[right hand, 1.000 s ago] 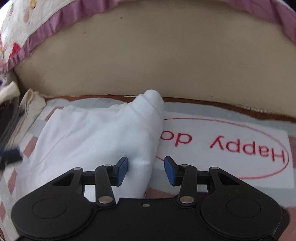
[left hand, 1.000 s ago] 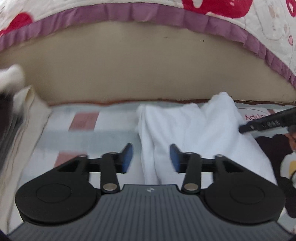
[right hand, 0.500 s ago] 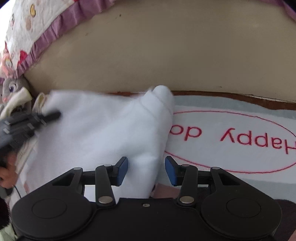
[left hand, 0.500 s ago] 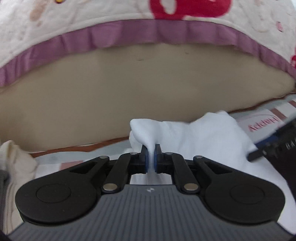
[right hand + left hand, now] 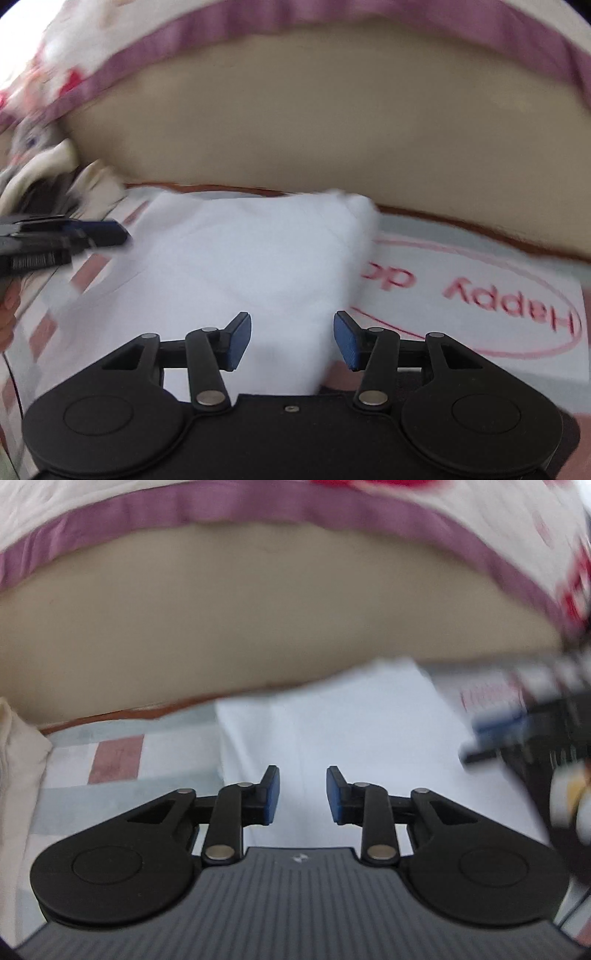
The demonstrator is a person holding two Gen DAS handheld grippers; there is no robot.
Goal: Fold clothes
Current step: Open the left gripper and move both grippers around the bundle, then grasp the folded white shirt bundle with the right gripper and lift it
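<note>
Our left gripper (image 5: 303, 794) and right gripper (image 5: 292, 339) hover over the white garment (image 5: 240, 280), jaws opening, empty. Its folded edge lies nearest our right gripper.

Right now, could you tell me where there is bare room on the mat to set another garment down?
Free: the "Happy" print right of the white garment, before the beige cushion. A checked strip lies left. Far left is crowded with cream cloth.
</note>
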